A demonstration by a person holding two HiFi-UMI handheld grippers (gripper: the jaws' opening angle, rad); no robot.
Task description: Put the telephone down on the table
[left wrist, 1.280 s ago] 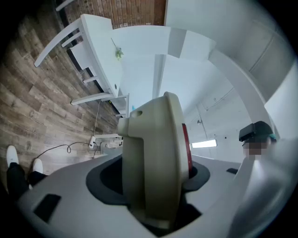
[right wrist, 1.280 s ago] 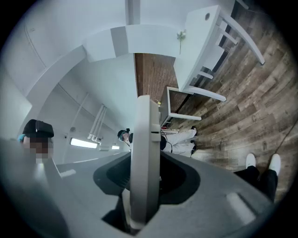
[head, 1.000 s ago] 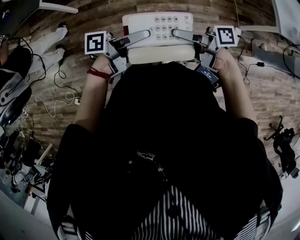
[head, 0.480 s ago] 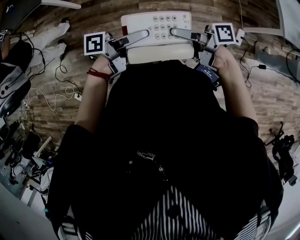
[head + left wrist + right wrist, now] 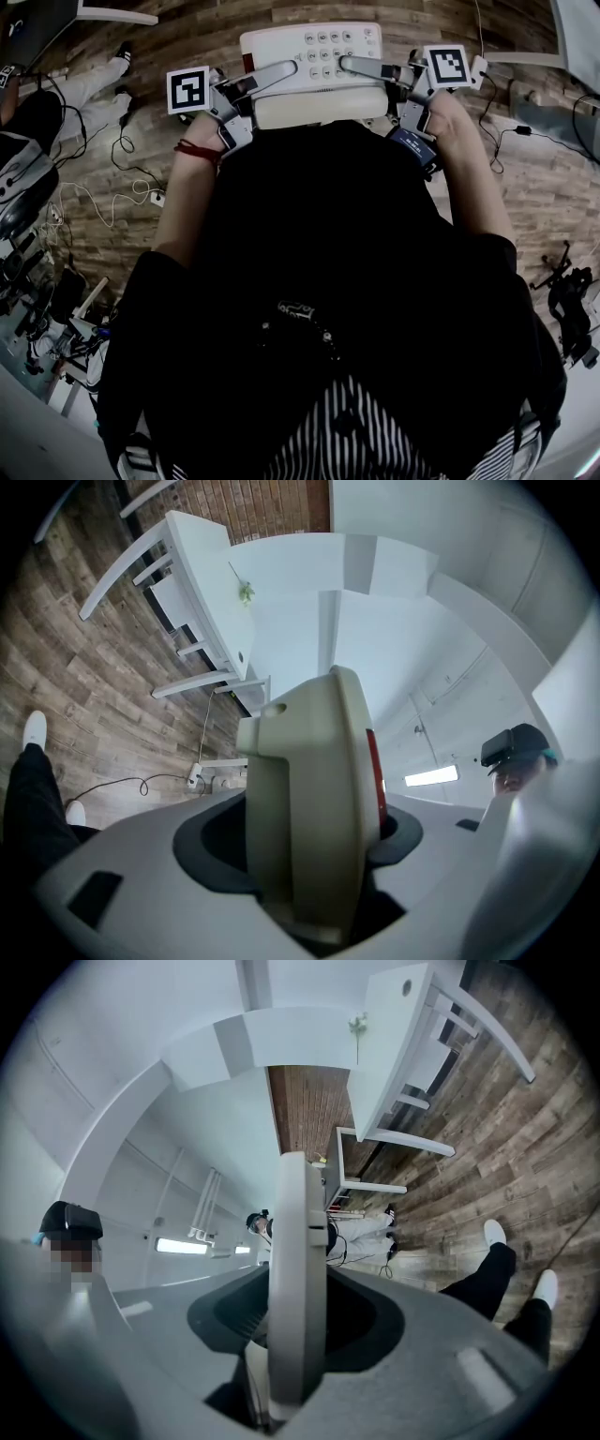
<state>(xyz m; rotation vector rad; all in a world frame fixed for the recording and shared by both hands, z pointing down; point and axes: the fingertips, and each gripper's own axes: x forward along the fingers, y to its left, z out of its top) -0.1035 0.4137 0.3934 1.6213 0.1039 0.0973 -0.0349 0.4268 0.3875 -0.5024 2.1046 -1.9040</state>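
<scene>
A white desk telephone [image 5: 309, 52] with a keypad and a cream handset [image 5: 319, 106] hangs in the air in front of the person, above the wooden floor. My left gripper [image 5: 281, 72] is shut on the phone's left side. The right gripper [image 5: 354, 65] is shut on its right side. In the left gripper view the phone's edge [image 5: 314, 799] stands upright between the grey jaws of the left gripper [image 5: 309, 878]. The right gripper view shows the thin opposite edge [image 5: 298, 1279] clamped in the right gripper [image 5: 298, 1358]. The person's dark torso hides the space under the phone.
A white table [image 5: 202, 583] stands over the wood floor; it also shows in the right gripper view [image 5: 403, 1054]. Cables [image 5: 103, 202] trail on the floor at the left. Another person's legs [image 5: 94, 84] lie at the upper left. Equipment [image 5: 567, 300] sits at the right.
The telephone and both grippers have drifted very slightly up in the head view. Both grips are unchanged.
</scene>
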